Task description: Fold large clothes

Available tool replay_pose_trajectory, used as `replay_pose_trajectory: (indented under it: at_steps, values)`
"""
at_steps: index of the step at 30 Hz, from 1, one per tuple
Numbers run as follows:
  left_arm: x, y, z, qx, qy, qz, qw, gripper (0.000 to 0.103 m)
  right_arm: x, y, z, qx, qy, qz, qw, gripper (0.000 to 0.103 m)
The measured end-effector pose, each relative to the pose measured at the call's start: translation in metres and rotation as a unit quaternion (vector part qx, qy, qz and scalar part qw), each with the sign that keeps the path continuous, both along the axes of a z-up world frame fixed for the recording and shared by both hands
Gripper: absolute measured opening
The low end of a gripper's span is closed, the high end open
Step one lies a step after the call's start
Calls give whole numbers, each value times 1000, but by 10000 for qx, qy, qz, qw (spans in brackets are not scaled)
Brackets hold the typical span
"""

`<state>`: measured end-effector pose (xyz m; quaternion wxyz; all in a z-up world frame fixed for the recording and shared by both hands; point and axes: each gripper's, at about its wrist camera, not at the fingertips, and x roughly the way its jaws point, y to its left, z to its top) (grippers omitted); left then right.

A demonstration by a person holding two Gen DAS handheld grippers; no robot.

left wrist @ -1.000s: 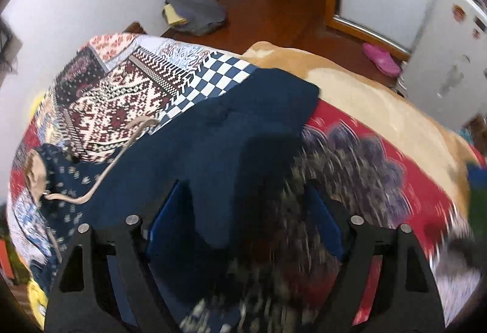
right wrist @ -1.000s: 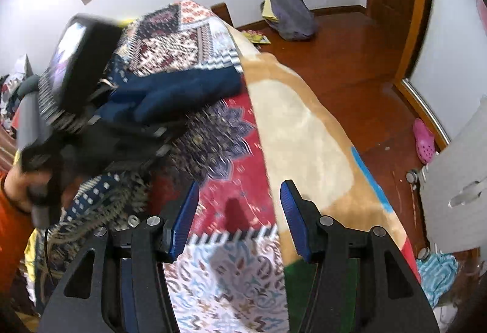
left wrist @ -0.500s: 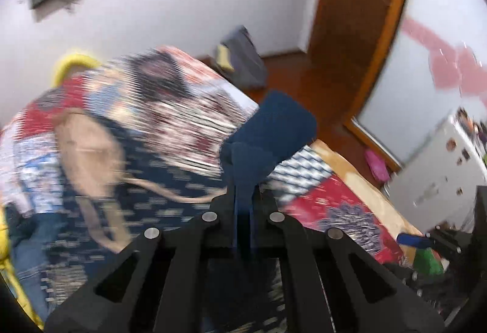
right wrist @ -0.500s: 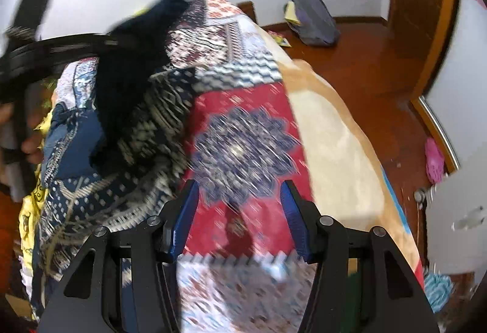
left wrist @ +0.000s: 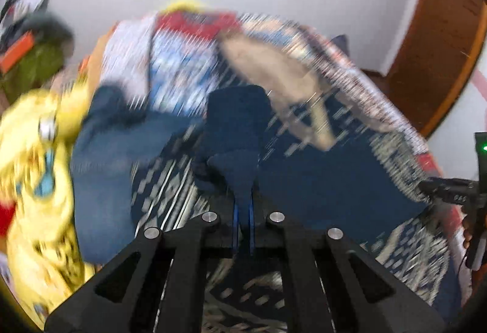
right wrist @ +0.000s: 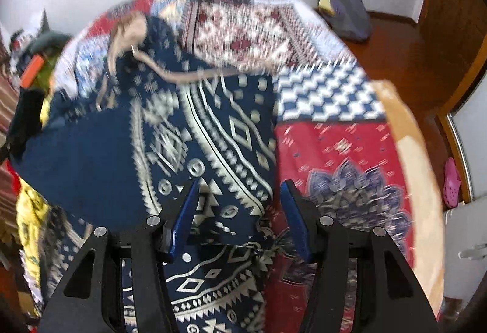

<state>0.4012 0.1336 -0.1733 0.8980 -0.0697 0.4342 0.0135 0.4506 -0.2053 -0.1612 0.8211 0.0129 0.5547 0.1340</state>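
A large navy garment point(right wrist: 213, 132) with white geometric patterns, a beige-lined hood point(left wrist: 268, 68) and a beige drawstring point(right wrist: 170, 74) lies on the patchwork bedspread point(right wrist: 334, 144). My left gripper point(left wrist: 242, 220) is shut on a plain navy fold of that garment point(left wrist: 234, 132), which stands up from the pinch above the rest of the cloth. My right gripper point(right wrist: 238, 196) hangs open over the garment's lower right edge, and its blue pads press on nothing. At the right edge of the left wrist view the right gripper point(left wrist: 456, 189) shows again. Both views are blurred by motion.
Yellow clothes point(left wrist: 36, 180) are heaped at the bed's left side. A grey bag point(right wrist: 347, 7) sits on the wooden floor by the far wall. A pink slipper point(right wrist: 452, 180) and a white cabinet point(right wrist: 468, 241) stand to the right of the bed.
My left gripper shut on the navy fold and swung it leftwards across the garment, rolling as it went. My right gripper moved from the bare bedspread to above the garment.
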Motion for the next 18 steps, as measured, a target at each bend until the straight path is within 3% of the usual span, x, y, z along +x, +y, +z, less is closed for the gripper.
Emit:
replay_pose_trajectory:
  at_steps: [3,7,10,13,15,16,17,18]
  values:
    - [-11,19,-33,-259,345,213,9988,4,-9,6,-8,-111,-86,21,9999,53]
    - [-22,40,-60,-681,708,386,9944,14,-13,4,-7,-159,15,-81,9998,56]
    - [-33,47,-61,-583,751,504,9942,34,-17,3,-8,-243,50,-126,9996,59]
    - [-46,57,-57,-680,850,317,9935,39,-11,5,-7,-324,97,-220,9992,64]
    - [-51,61,-56,-600,970,186,9933,42,-9,6,-7,-312,171,-245,9991,64]
    - [-54,62,-54,-487,1026,143,9934,51,-9,5,-7,-309,234,-250,9989,64]
    - [-59,63,-51,-246,1080,163,9937,59,-9,5,-6,-312,289,-249,9988,64]
    - [-63,65,-47,33,1076,178,9940,59,-9,4,-5,-321,361,-240,9985,64]
